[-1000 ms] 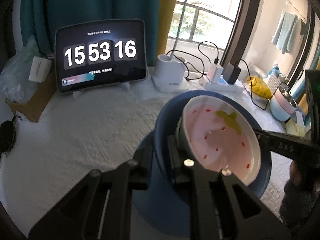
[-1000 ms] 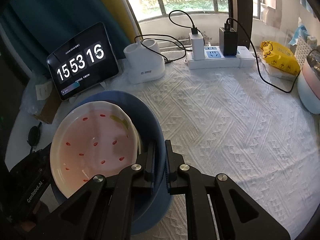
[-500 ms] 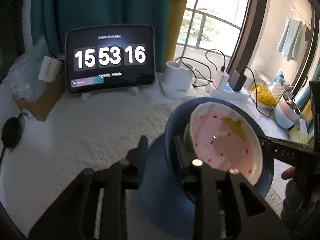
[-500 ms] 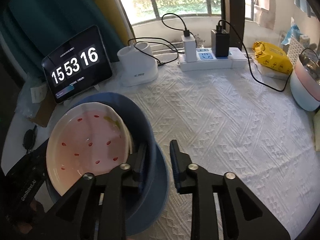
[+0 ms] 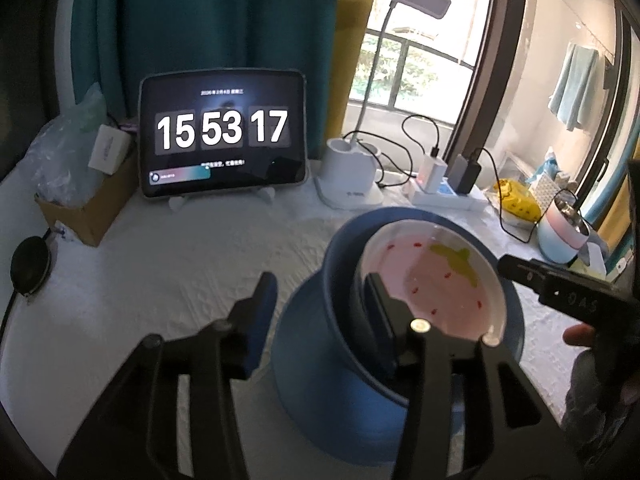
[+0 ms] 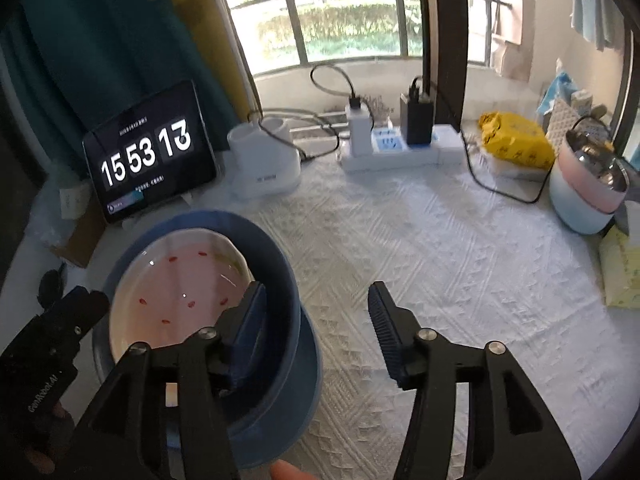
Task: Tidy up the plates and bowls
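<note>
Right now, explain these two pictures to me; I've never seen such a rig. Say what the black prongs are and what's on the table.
The black prongs are two hand-held grippers, each carrying a forward-looking camera. One picture comes from the left gripper, the other from the right gripper. Both are open and hold nothing. On the white tablecloth sits a blue bowl on a blue plate, with a pink strawberry dish nested inside. Behind stand a tablet clock, a lamp base and a power strip.

A plate (image 5: pixel 432 280) sits in a bowl (image 5: pixel 340 264), which rests on another dish (image 5: pixel 320 384) on the bench (image 6: pixel 440 248). Behind stand a tablet (image 5: pixel 222 136), lamp base (image 5: pixel 348 176) and power strip (image 6: pixel 400 152); a pot (image 6: pixel 588 188) is far right.
</note>
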A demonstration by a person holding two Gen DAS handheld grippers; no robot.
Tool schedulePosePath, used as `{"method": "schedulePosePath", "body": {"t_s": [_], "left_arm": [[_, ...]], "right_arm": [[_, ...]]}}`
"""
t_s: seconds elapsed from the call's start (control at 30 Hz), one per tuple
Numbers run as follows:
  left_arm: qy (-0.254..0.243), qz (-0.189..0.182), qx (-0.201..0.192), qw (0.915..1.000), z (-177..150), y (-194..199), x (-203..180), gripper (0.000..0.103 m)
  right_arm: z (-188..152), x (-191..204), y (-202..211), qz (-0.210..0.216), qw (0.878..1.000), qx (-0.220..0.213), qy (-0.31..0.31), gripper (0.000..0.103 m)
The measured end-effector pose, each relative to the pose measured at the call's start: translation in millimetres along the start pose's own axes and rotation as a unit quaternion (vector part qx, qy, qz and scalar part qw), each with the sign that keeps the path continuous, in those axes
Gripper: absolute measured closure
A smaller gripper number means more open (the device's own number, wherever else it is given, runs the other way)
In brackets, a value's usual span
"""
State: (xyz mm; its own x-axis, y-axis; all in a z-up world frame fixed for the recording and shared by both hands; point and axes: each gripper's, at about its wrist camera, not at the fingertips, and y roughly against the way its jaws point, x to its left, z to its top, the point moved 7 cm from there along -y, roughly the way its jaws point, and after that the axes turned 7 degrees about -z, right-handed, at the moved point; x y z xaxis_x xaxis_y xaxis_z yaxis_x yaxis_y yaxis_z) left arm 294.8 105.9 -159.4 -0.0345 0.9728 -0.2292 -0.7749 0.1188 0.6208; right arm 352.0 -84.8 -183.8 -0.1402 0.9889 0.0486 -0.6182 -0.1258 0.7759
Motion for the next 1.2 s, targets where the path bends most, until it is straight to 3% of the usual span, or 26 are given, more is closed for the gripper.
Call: {"method": "schedulePosePath", "body": {"t_s": [1.0,1.2], "left_arm": [[-0.041,-0.037,-0.030,0.9980,-24,53,-52,0.054],[-0.047,-0.044,-0.037,0.9973,-29,63,-60,0.038]], "right_arm": [[-37,-30,59,-0.019,0.999,-0.031,-0.005,0.046],[-46,-41,72,-0.026,0.999,-0.041,-0.007,0.046]]}}
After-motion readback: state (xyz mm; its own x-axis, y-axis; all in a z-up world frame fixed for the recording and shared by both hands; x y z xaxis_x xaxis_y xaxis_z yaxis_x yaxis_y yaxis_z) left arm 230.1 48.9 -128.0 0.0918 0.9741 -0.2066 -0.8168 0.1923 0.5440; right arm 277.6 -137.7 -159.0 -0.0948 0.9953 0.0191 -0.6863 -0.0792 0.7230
